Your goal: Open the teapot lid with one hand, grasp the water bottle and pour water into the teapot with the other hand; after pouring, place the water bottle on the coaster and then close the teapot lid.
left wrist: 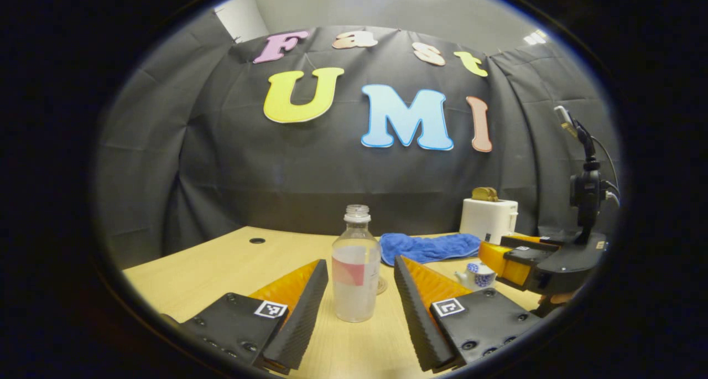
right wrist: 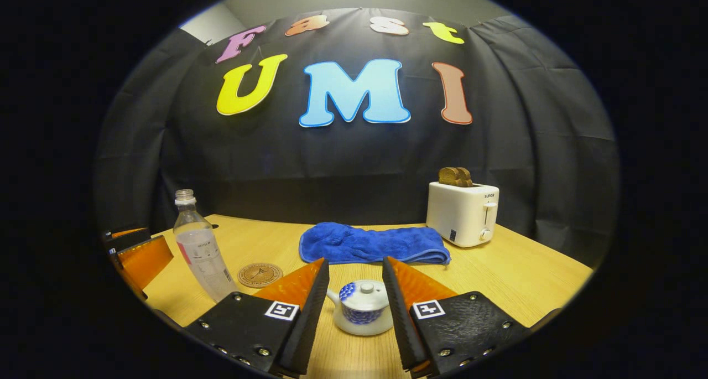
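A clear uncapped water bottle (left wrist: 356, 268) with a red-and-white label stands upright on the wooden table, between the spread fingers of my left gripper (left wrist: 359, 312), which is open and not touching it. In the right gripper view the bottle (right wrist: 200, 252) stands at the left. A small white-and-blue teapot (right wrist: 362, 313) with its lid on sits between the fingers of my open right gripper (right wrist: 354, 315); the fingers stand apart from it. A round brown coaster (right wrist: 260, 274) lies on the table just right of the bottle. In the left gripper view the teapot (left wrist: 478, 274) and the right gripper (left wrist: 506, 260) appear at the right.
A blue towel (right wrist: 373, 244) lies across the back of the table (right wrist: 525, 279). A white toaster (right wrist: 463, 213) with bread in it stands at the back right. A round cable hole (left wrist: 256, 240) is in the table's far left part.
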